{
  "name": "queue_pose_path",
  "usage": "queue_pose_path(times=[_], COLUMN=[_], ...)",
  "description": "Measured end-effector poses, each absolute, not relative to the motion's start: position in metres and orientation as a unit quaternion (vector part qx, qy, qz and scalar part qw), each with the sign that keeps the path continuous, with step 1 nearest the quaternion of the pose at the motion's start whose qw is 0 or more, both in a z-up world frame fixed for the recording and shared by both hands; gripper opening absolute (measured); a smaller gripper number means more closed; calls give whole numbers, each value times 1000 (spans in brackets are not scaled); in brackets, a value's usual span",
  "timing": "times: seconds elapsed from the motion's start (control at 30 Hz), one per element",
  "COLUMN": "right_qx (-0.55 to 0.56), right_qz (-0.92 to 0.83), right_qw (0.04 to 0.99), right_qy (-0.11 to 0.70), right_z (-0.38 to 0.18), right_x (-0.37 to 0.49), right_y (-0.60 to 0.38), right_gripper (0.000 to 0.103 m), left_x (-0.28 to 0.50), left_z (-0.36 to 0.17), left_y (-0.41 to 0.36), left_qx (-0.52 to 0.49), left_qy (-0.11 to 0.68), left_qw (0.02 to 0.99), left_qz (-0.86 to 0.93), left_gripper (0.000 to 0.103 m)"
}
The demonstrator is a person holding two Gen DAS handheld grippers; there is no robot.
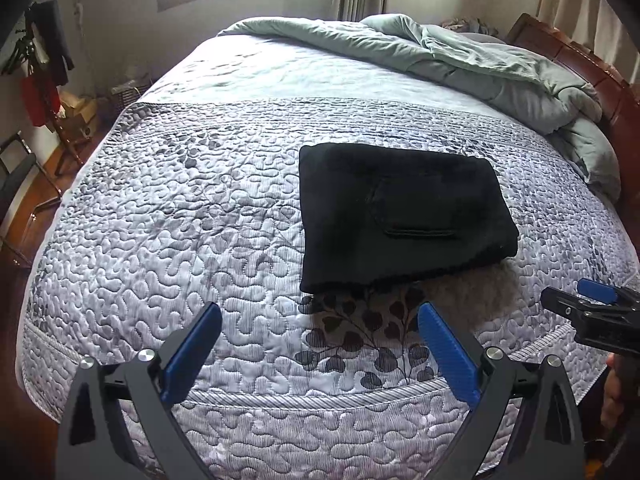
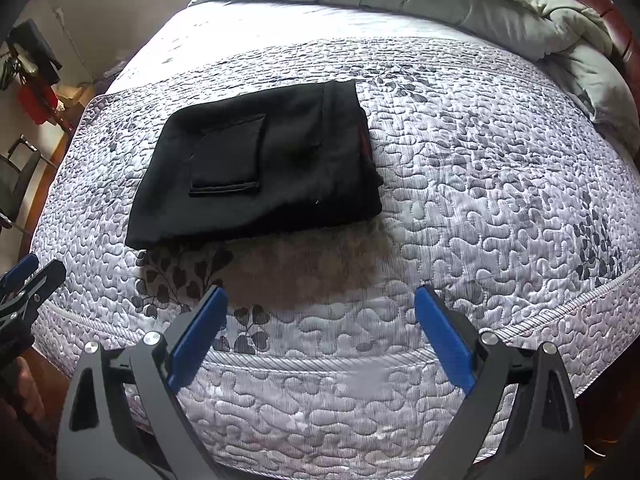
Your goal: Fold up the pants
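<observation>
Black fabric sits as a compact folded rectangle on the quilted bed (image 1: 168, 208): the pants (image 1: 400, 216) lie flat near the foot of the mattress, a back pocket facing up, with a rumpled pale-green duvet (image 1: 460, 56) pushed well apart toward the headboard. Both tongs are released and carry nothing. The left tongs (image 1: 320, 344) hover over the bed's near edge just short of the bundle, blue pads spread wide, and the right tongs (image 2: 320, 324) do the same from the other side, likewise apart from the cloth. Judging by the tidy stack, the folding looks essentially complete, so the step in hand is probably a clean retreat or a last check. To do that well, the tongs should stay clear of the cloth, since a brushing pad could drag the top layer and spoil the square. If a touch-up seems needed, the near edge looks slightly uneven in the right wrist view, with lower layers peeking out at the right corner; a light press or nudge there, not a pinch and lift, would square it without opening the fold.
</observation>
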State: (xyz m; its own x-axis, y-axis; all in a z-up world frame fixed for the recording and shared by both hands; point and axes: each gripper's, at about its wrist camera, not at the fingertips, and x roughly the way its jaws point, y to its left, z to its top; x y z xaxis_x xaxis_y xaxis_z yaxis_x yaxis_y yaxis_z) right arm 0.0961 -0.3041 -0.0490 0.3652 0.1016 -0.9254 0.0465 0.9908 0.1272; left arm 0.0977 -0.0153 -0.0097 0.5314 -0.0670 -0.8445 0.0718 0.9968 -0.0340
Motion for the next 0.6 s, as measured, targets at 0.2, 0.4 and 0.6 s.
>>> queue_pose_path(times=[0.2,0.4,0.6], right_qx=[61,61,61], right_qz=[21,19,19], right_qw=[823,822,820], right_qy=[564,566,569], right_z=[-49,-51,-53], right_x=[98,98,99], right_y=[-299,-299,-300], right_gripper=[94,94,95], left_x=[97,98,98], left_z=[-10,-10,-10], left_y=[-15,-15,-15], left_qx=[2,3,5], left_qy=[483,482,483], left_qw=[875,875,875], left_qz=[-41,-42,-45], left_gripper=[99,99,99])
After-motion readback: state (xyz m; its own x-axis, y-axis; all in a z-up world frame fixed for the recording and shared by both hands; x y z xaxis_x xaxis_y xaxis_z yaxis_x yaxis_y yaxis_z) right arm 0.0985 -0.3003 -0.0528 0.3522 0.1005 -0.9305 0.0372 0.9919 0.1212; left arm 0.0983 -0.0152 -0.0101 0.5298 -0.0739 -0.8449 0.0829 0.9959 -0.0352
